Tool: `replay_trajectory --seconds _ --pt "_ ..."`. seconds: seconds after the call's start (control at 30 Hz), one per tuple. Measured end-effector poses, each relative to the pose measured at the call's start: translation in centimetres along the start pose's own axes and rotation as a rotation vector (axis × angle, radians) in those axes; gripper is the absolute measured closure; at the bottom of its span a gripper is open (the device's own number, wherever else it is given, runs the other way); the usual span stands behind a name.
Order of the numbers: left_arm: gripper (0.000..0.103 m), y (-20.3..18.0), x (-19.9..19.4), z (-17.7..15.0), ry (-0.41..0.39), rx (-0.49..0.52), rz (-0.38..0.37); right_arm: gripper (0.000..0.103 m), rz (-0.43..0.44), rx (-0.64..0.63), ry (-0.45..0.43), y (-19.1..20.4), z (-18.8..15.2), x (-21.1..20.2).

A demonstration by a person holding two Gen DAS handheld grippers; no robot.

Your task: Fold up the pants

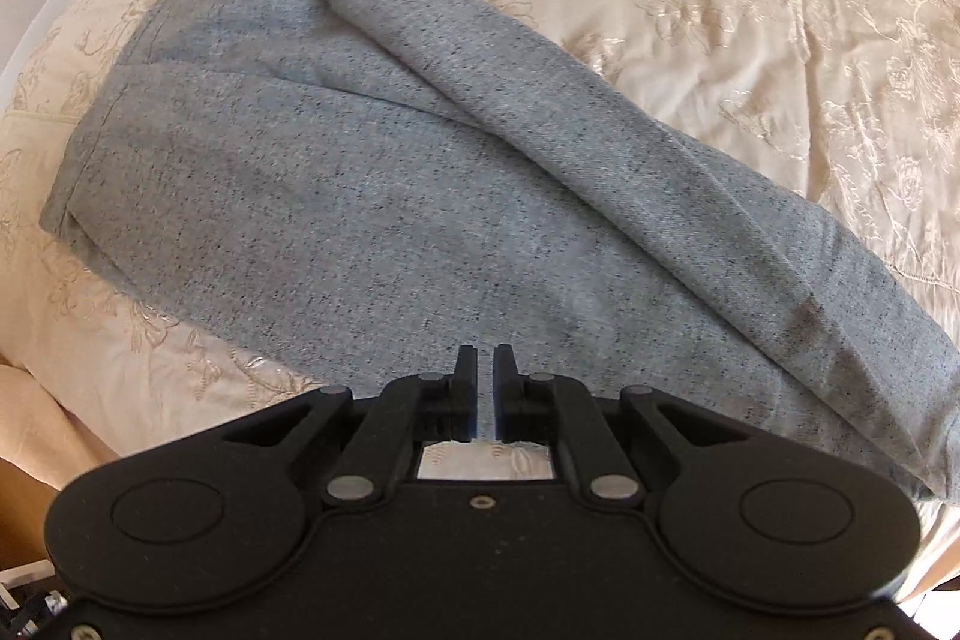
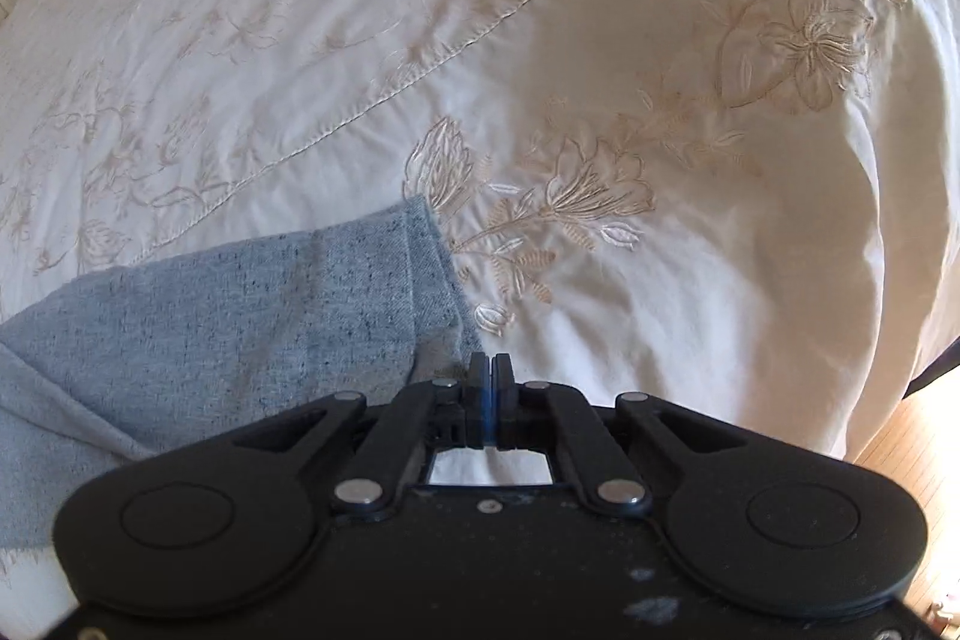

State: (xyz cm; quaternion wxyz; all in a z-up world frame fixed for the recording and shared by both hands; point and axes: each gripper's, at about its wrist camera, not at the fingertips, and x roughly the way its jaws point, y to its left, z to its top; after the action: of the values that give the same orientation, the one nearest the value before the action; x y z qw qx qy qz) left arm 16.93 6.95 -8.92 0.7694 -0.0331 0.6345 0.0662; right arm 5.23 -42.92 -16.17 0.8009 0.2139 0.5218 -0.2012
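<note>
In the left wrist view the grey speckled pants (image 1: 420, 196) lie already folded over on the cream embroidered bedspread (image 1: 750, 10), and the left gripper (image 1: 485, 370) hangs above the near edge of the pants with only a narrow slit between its jaws and no cloth in it. In the right wrist view the right gripper (image 2: 491, 370) is closed at the hem corner of the pants (image 2: 240, 316); I cannot tell if cloth is pinched. To do this step well, I would check the right grip, then take the matching edge with the left before lifting.
</note>
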Motion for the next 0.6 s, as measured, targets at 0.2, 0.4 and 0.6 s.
replay_trajectory --seconds 0.2,0.4,0.6 --pt "0.092 6.1 1.2 1.7 0.018 -0.061 -0.007 0.080 0.320 -0.122 -0.054 10.7 2.4 -1.8" --pt "0.091 13.2 2.4 4.7 0.024 -0.080 0.021 0.077 0.496 -0.332 0.062 27.6 1.3 1.4" --pt "0.091 19.9 3.5 8.1 0.028 -0.071 0.082 0.076 0.531 -0.502 0.153 41.8 -1.1 5.8"
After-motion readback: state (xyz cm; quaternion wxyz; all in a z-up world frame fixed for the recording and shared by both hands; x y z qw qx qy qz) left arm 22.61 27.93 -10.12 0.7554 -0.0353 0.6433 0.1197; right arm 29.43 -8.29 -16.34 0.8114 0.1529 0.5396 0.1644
